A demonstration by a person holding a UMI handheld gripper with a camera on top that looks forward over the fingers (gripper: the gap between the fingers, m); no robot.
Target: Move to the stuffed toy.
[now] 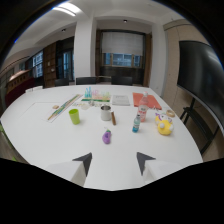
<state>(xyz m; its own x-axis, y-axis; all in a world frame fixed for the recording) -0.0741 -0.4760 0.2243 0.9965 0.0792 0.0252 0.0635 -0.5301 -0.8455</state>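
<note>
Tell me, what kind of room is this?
Probably a meeting room or office: a large white table, dark chairs along its far side, a window with a blind, and ceiling strip lights.

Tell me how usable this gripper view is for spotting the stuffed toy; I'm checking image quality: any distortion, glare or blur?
Gripper view: strong fisheye bends the white table and walls, with black surround; ceiling lights glare; the yellow stuffed toy, beyond the open hand-held gripper, looks soft, its details unclear.

white table point(40, 135), blinded window point(122, 50), ceiling lights point(67, 8)
</note>
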